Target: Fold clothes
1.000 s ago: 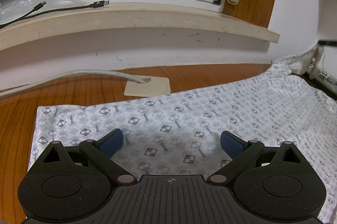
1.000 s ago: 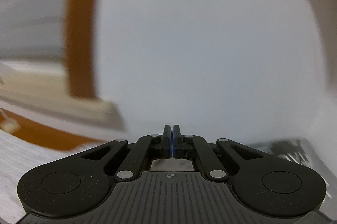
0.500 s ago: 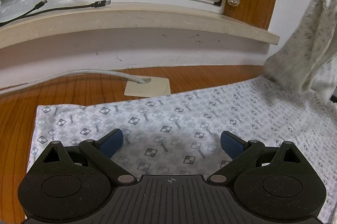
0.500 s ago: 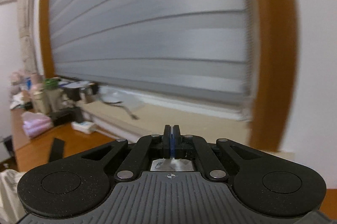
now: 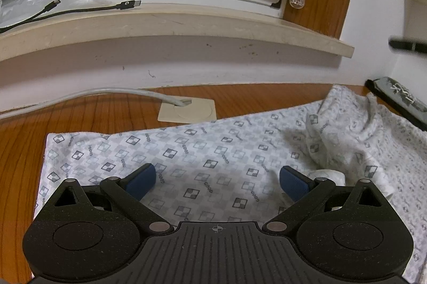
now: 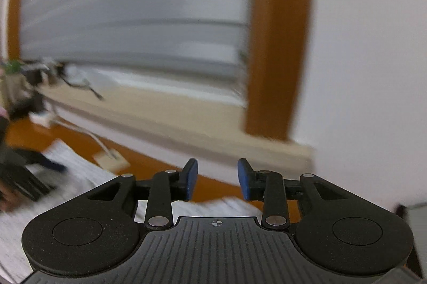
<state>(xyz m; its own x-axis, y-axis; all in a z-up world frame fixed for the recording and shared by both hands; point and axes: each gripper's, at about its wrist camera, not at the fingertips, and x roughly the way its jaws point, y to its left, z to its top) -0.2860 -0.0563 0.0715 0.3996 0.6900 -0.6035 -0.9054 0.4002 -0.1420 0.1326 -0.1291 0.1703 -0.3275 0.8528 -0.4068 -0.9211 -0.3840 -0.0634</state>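
A white garment [image 5: 202, 150] printed with small grey checker squares lies spread on the wooden table [image 5: 18, 150]. Its right part is folded over into a crumpled heap [image 5: 344, 129]. My left gripper [image 5: 217, 178] hovers low over the flat cloth, open, with nothing between its blue pads. My right gripper [image 6: 217, 178] is open and empty, raised above the table. The right wrist view is blurred; the garment [image 6: 69, 164] shows below it at the lower left, with the left gripper [image 6: 24, 172] as a dark blur on it.
A window sill [image 5: 186, 25] with black cables [image 5: 80, 9] runs along the back under a closed blind. A grey cable [image 5: 106, 91] enters a beige floor plate [image 5: 186, 111] just behind the cloth. A dark flat object [image 5: 397, 99] lies at the table's right end.
The right gripper lifted the garment's right end, carried it over, and has opened; the cloth now lies in a crumpled heap at the right. The left gripper stayed still and open.
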